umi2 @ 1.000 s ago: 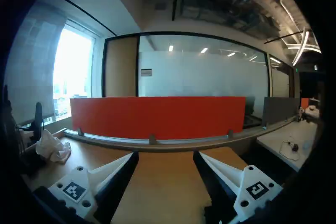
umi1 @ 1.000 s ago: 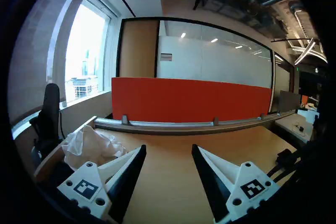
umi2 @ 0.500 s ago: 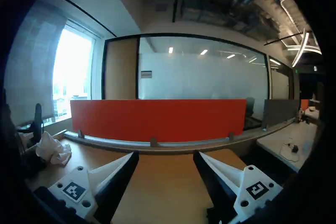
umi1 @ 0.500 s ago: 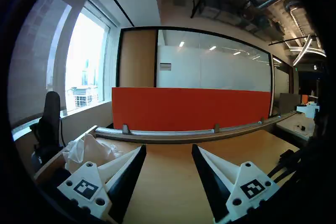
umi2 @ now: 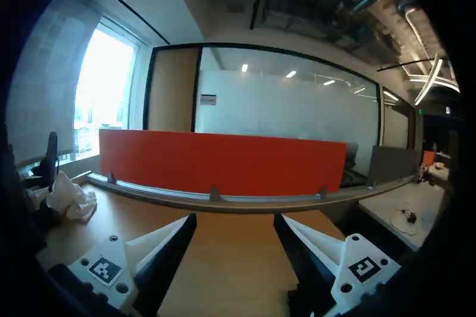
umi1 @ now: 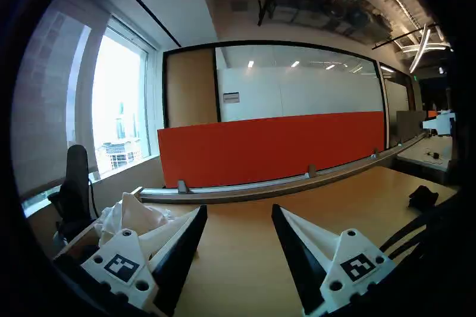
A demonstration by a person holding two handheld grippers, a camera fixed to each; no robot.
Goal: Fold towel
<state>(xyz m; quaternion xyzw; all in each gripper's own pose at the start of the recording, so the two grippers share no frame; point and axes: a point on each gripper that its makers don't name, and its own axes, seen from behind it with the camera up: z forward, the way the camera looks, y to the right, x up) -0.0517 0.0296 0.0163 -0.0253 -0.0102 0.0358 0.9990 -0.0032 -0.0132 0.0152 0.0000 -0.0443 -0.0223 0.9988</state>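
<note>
The left claw (umi1: pixel 238 210) has its two fingers spread apart with nothing between them, over the wooden table (umi1: pixel 357 189). The right claw (umi2: pixel 234 217) is spread just as wide above bare wood. The towel (umi1: pixel 135 216), white and crumpled in a heap, lies at the table's left end, just beyond the left claw. In the right gripper view it sits well off to the left. An orange partition (umi1: pixel 268 146) runs along the table's back edge. A black chair (umi1: pixel 76 183) stands by the window (umi1: pixel 119 109).
</note>
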